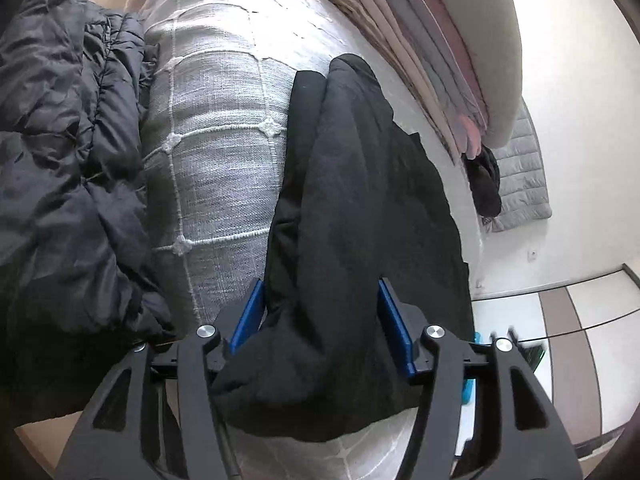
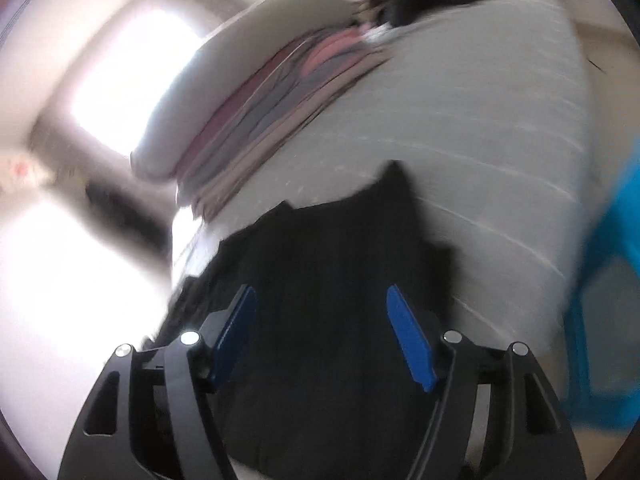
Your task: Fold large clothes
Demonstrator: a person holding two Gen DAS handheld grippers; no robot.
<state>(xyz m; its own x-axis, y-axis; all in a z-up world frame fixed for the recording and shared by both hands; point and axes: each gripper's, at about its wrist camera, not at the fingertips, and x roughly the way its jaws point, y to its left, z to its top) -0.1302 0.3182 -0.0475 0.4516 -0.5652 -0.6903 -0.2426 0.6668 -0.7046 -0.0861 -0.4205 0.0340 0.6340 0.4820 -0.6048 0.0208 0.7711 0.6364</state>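
My left tool (image 1: 320, 316) stands partly spread around a bunched fold of the black garment (image 1: 360, 184), which lies on the grey bed cover (image 1: 224, 128). My right tool (image 2: 320, 332) hangs wide over it, gripping nothing. Folded clothes (image 1: 432, 60) are stacked beside a pillow (image 1: 496, 40).

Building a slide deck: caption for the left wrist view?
Left hand-held gripper straddles a bunched black garment on the grey bedspread.

A black garment (image 1: 360, 208) lies folded lengthwise, bunched thick at its near end, on the grey bedspread (image 1: 224, 152).
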